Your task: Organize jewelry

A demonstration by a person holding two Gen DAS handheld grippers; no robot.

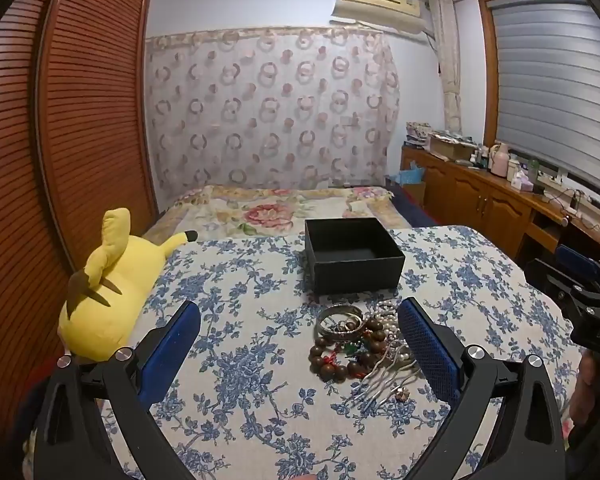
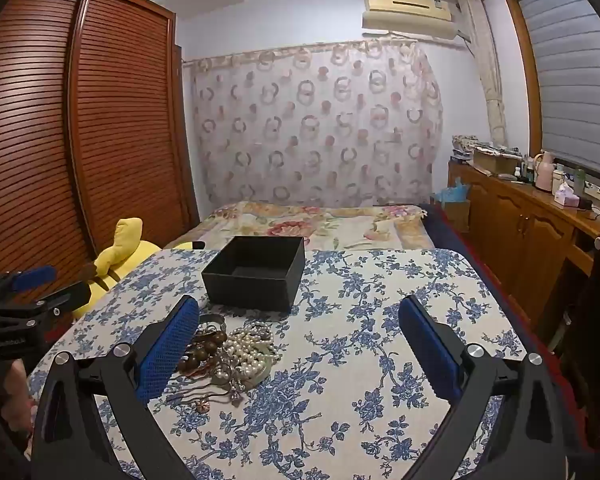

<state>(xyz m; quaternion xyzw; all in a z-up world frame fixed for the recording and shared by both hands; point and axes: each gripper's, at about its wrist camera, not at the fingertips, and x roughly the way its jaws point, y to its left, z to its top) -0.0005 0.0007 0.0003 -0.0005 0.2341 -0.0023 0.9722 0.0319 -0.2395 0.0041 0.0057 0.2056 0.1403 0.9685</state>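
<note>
A pile of jewelry lies on the floral tablecloth (image 1: 240, 360): a brown wooden bead bracelet (image 1: 340, 354), silver bangles (image 1: 340, 322), pearl strands (image 2: 252, 350) and thin chains (image 1: 380, 388). An open, empty black box (image 1: 354, 260) stands just behind the pile; it also shows in the right wrist view (image 2: 256, 272). My left gripper (image 1: 300, 332) is open and empty above the table, its right finger beside the pile. My right gripper (image 2: 300, 332) is open and empty, its left finger over the pile's left edge.
A yellow plush toy (image 1: 112, 292) lies at the table's left edge. A bed with a floral cover (image 1: 276, 210) is behind the table. A wooden wardrobe (image 1: 60, 140) stands on the left and a cluttered wooden sideboard (image 2: 540, 224) on the right.
</note>
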